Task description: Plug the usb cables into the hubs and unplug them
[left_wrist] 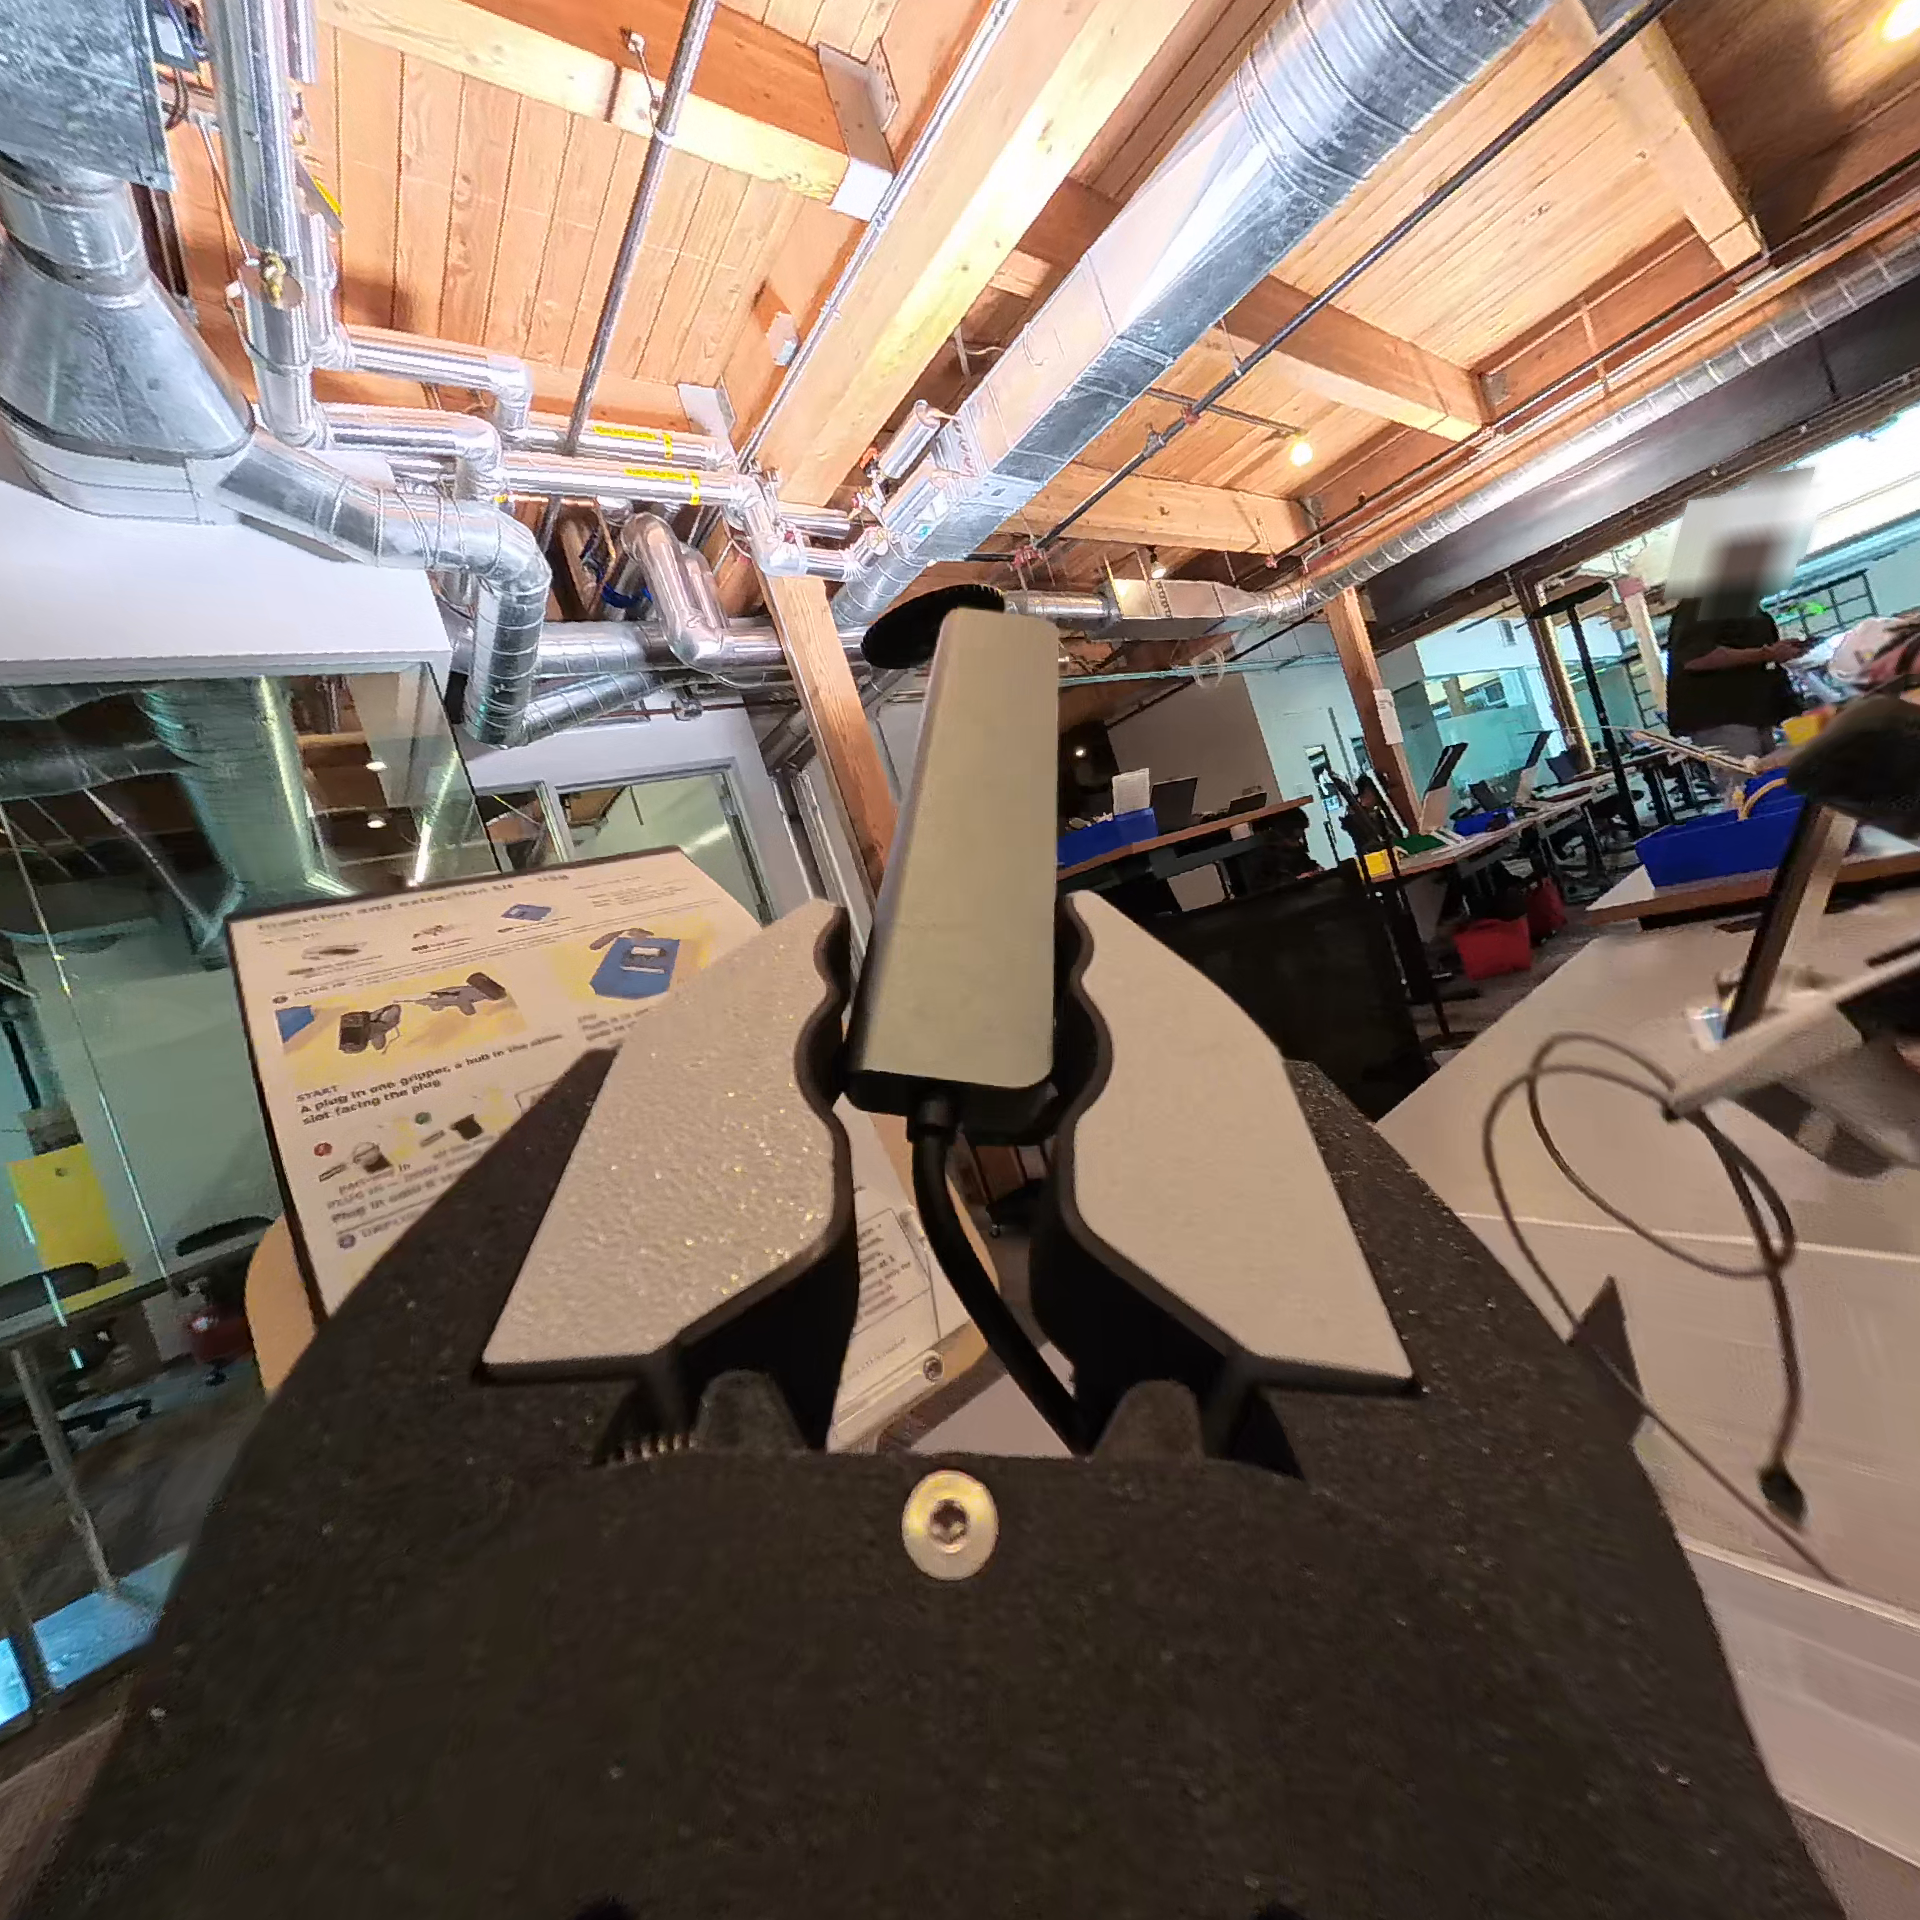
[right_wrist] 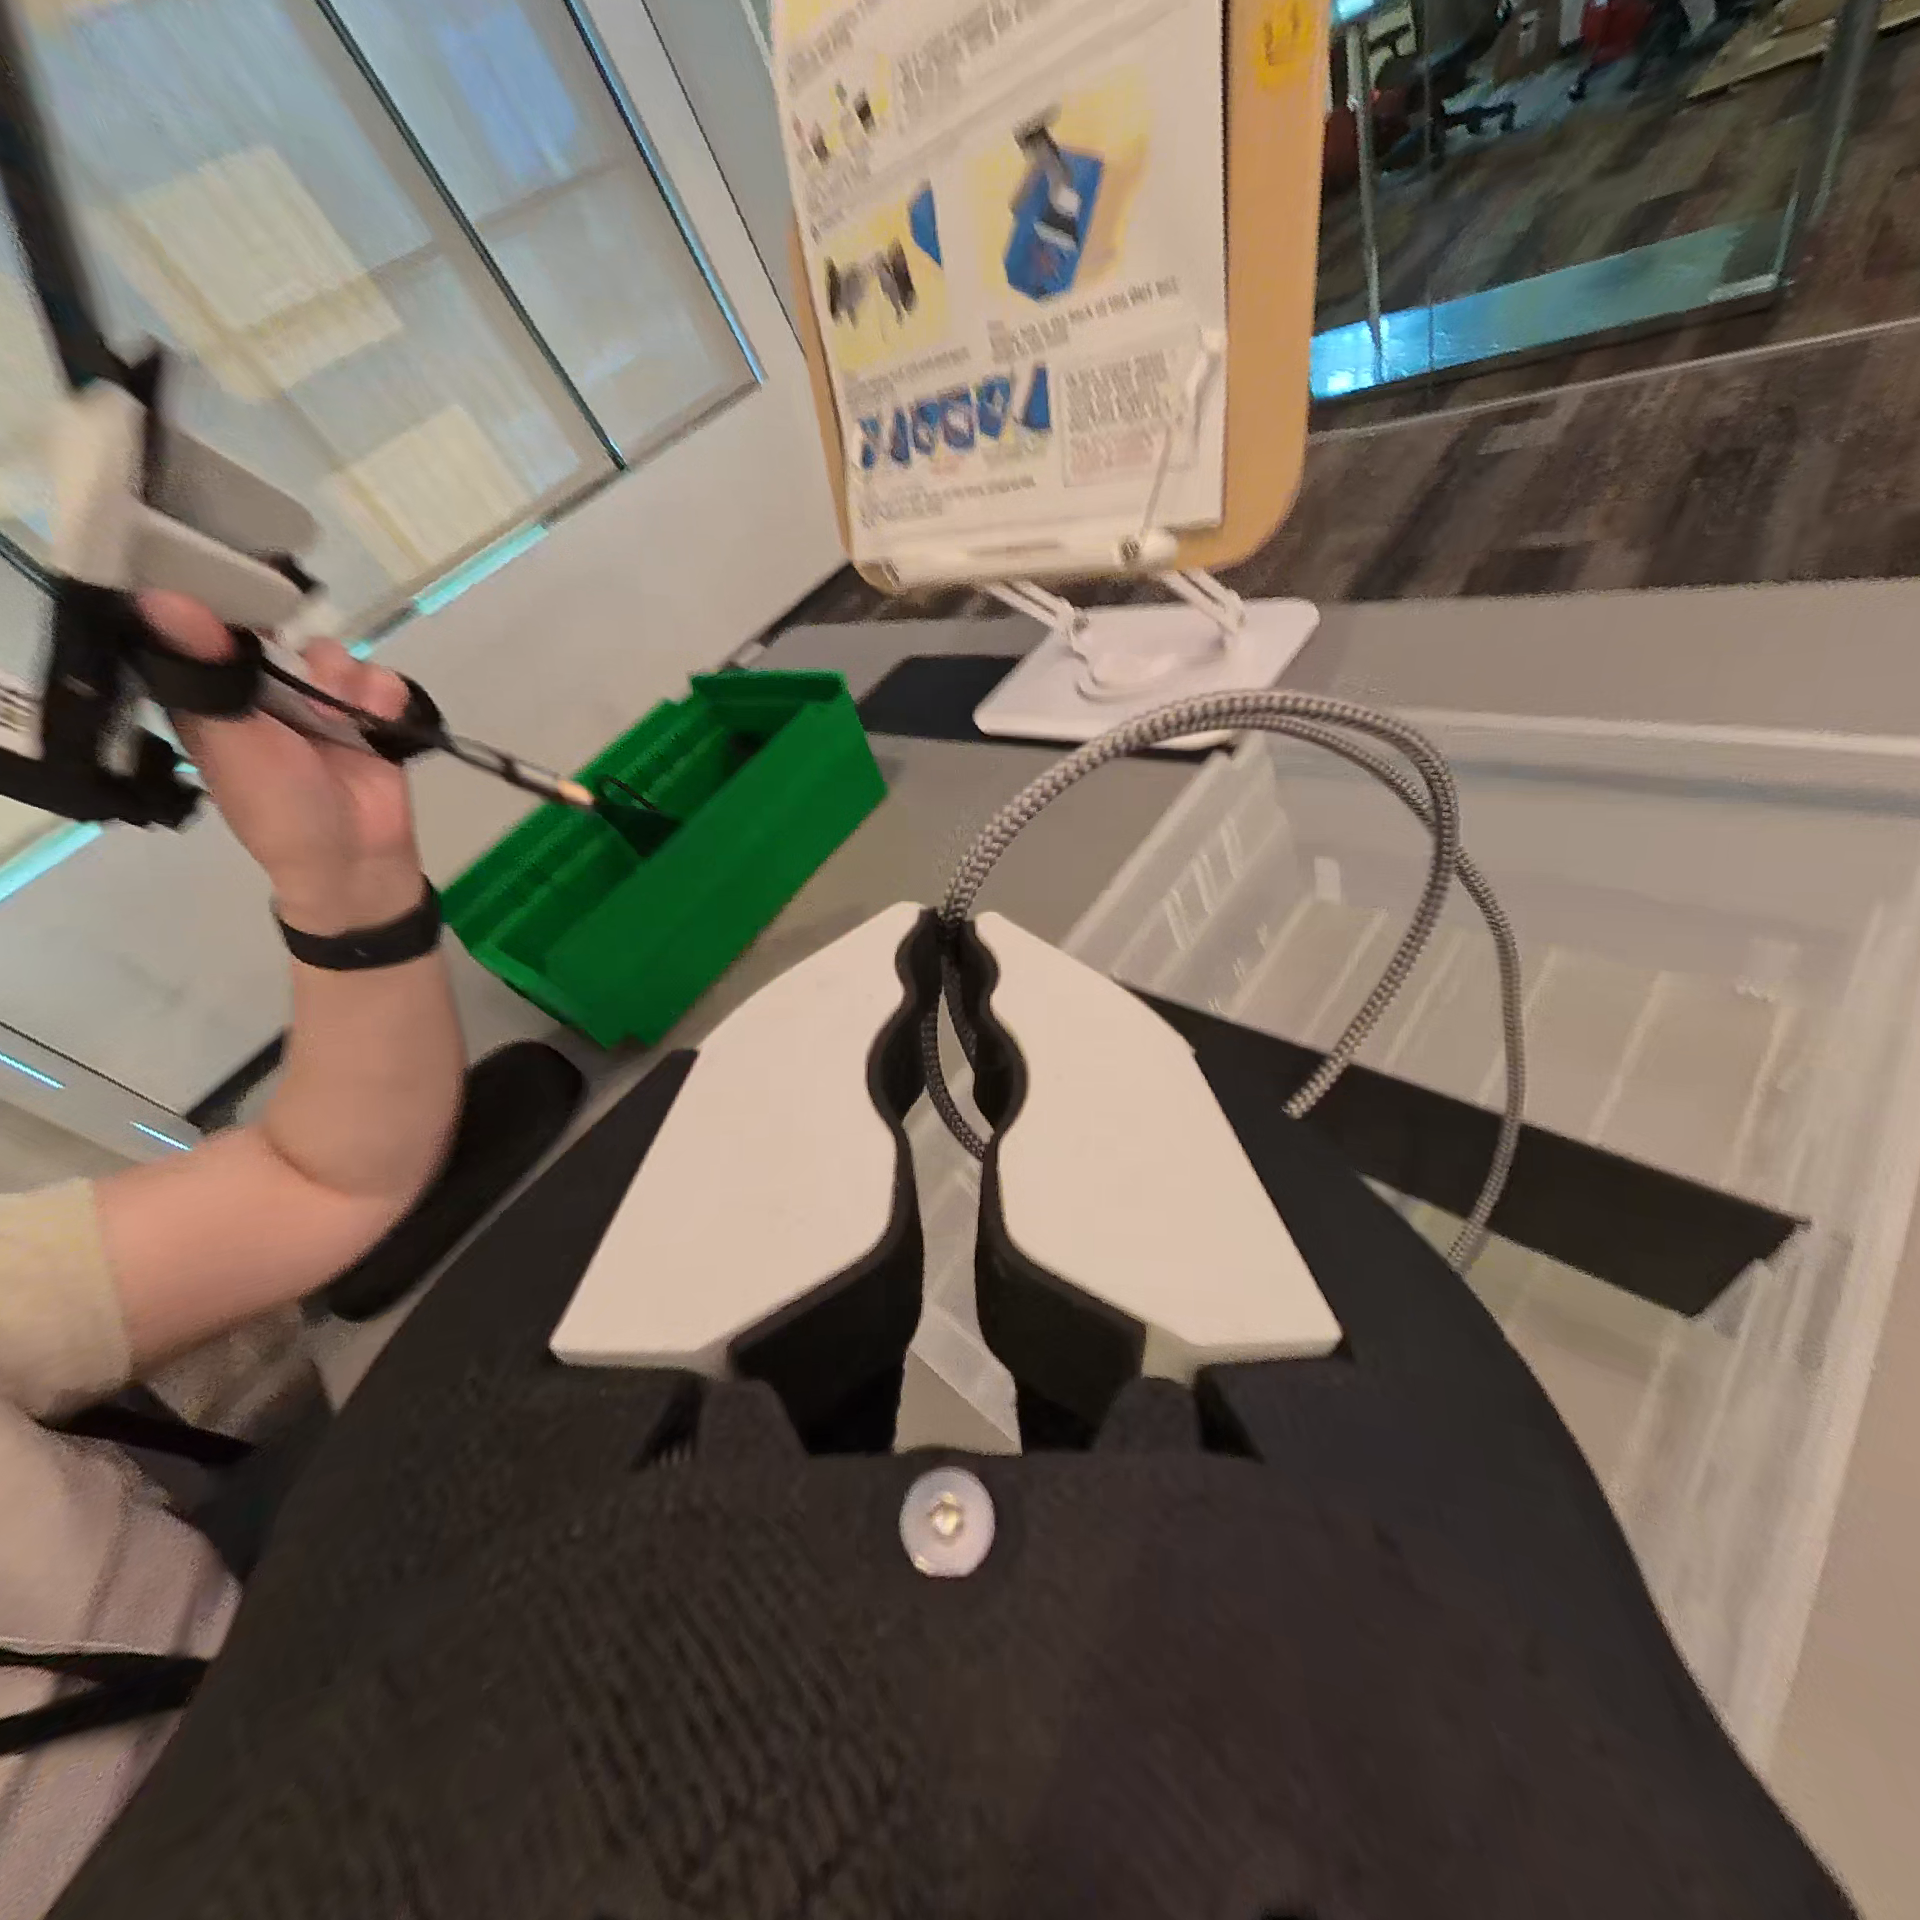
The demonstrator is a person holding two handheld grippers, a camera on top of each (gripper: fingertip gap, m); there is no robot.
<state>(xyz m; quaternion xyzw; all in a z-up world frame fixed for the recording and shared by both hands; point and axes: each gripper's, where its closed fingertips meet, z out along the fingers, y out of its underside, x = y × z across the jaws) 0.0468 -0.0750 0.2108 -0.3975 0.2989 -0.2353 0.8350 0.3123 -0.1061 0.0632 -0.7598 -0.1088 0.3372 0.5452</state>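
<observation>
My left gripper is shut on a grey USB hub and holds it upright, pointing towards the ceiling. The hub's black cable runs down between the fingers. My right gripper is shut on a grey braided cable. The cable loops out to the right and hangs over a clear box. In the left wrist view the right gripper shows blurred at the right edge, with the cable dangling from it and a small plug at the cable's end. No plug shows in the right wrist view.
A green bin sits on the grey table, left of centre. A clear compartment box lies at the right. An instruction sheet on a stand is at the back. A person's hand holds the left gripper at far left. Another person stands far off. Tip to tip, the grippers are about 30 cm apart.
</observation>
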